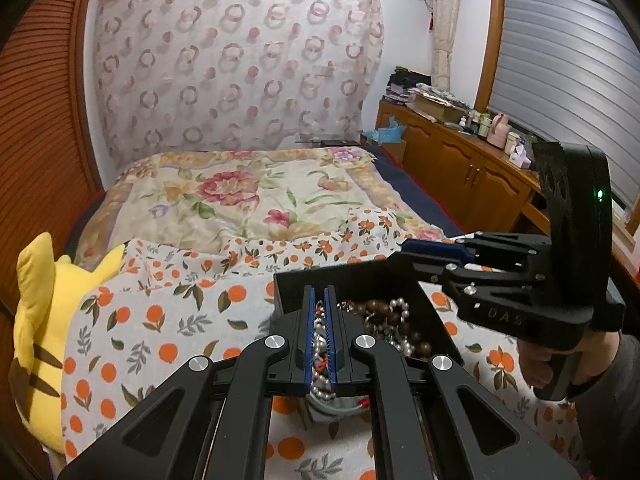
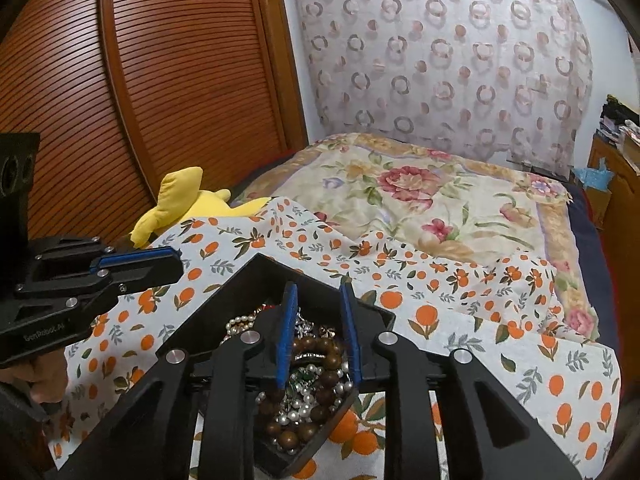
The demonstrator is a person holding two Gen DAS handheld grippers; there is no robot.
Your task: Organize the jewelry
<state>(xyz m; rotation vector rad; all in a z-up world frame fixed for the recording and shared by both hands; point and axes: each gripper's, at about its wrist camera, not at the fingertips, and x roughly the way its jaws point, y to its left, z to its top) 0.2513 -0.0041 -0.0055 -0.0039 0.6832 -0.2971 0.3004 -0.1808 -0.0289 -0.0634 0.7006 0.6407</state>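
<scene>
Left wrist view: left gripper (image 1: 320,300) is clenched on a silvery bead strand (image 1: 319,344), which runs lengthwise between the ribbed blue pads, along the fingers. Black square tray (image 1: 348,278) sits on the orange-print cloth (image 1: 160,312); inside it lies a tangle of round brown wooden beads (image 1: 394,312) and pearly strands. Right gripper (image 1: 430,250) reaches over the tray's far right corner. Yellow plush toy (image 1: 44,312) lies left of the tray, well apart.

Right wrist view: right gripper (image 2: 318,308) stands over the tray (image 2: 240,280), jaws parted, pads pressing nothing; brown beads (image 2: 320,354) show between them. Tray sits corner-first, diamond-wise. Left gripper (image 2: 176,260) is left of the tray.
</scene>
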